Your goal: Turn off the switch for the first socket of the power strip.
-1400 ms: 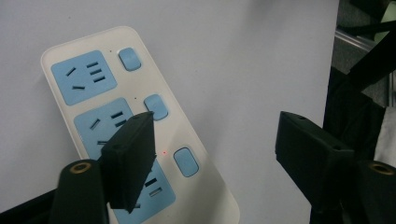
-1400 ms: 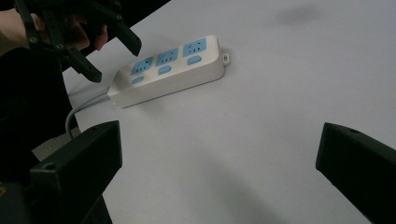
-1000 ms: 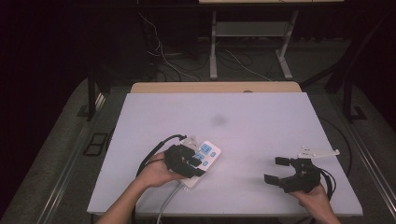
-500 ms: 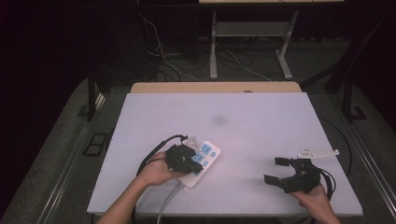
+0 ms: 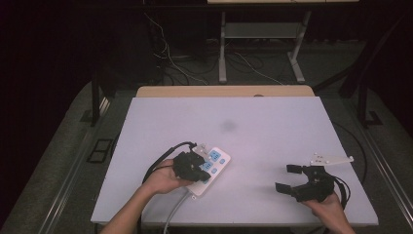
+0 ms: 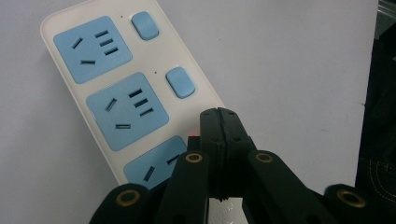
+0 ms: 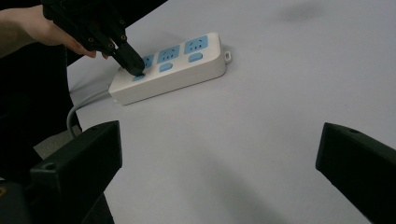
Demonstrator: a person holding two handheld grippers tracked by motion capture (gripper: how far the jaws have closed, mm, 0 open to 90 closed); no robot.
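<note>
A white power strip (image 5: 215,159) with blue sockets and blue switches (image 6: 180,82) lies on the white table (image 5: 272,126), left of centre. My left gripper (image 5: 201,171) stands over its near end. Its jaws have just been closing and now meet with nothing between them. The closed tip (image 6: 219,114) rests on the strip beside the nearest socket, where a small red light (image 6: 192,135) glows. From the right gripper view, the left gripper (image 7: 133,67) presses down on the strip (image 7: 177,65). My right gripper (image 5: 285,178) hovers open at the table's right front, empty.
The strip's grey cable (image 5: 173,217) runs off the table's front edge by the left forearm. A wooden board (image 5: 224,91) borders the far edge. Beyond it stand a metal desk frame (image 5: 263,44) and loose floor cables (image 5: 165,53). Bare tabletop lies between the two grippers.
The left gripper's jaws have closed together over the strip's near end. The right gripper has kept still.
</note>
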